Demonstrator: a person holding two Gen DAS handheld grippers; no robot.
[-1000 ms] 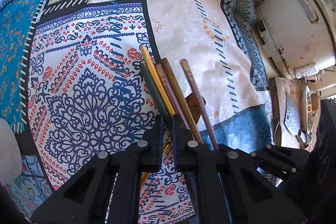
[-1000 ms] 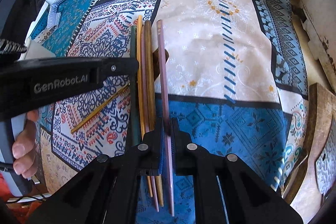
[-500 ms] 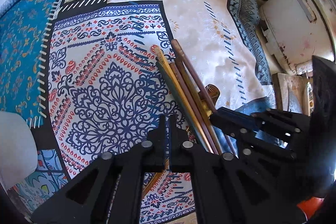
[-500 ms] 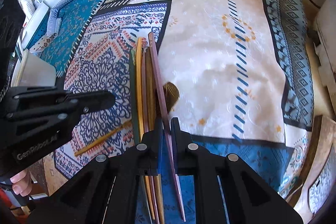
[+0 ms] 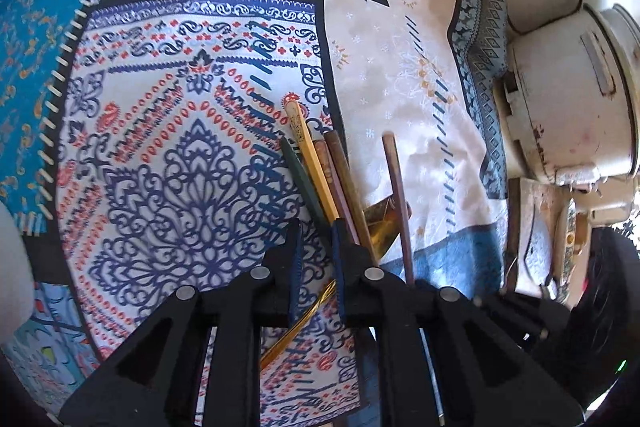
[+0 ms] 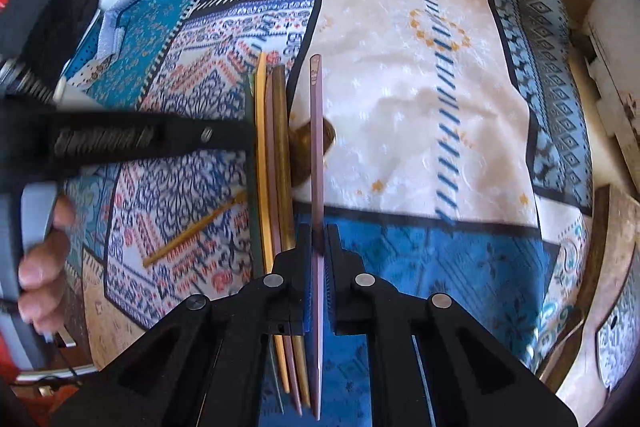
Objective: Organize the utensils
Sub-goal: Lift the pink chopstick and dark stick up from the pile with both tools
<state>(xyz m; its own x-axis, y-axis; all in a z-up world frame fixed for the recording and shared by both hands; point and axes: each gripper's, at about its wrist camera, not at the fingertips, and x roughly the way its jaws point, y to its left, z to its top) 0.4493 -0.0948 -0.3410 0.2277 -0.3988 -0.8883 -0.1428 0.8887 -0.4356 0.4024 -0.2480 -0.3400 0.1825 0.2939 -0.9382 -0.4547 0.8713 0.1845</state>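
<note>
Several chopsticks (green, yellow, pink, brown) (image 6: 272, 163) lie side by side on the patterned tablecloth (image 6: 400, 75). My right gripper (image 6: 318, 251) is shut on a mauve chopstick (image 6: 316, 147), held just right of the row. In the left wrist view the same row (image 5: 320, 171) and the mauve chopstick (image 5: 398, 195) show. My left gripper (image 5: 316, 247) is slightly open and empty at the near end of the green one. A thin golden stick (image 6: 196, 231) lies slanted to the left, and a brown spoon bowl (image 6: 308, 143) sits under the row.
A white rice cooker (image 5: 568, 99) stands at the right edge in the left wrist view. A wooden board (image 6: 616, 267) with a patterned dish lies beyond the cloth's right side. The person's hand (image 6: 44, 259) holds the left gripper's handle.
My left gripper has opened slightly and moved back toward the chopsticks' near ends. My right gripper has shifted the mauve chopstick away from the row, leaving a gap.
</note>
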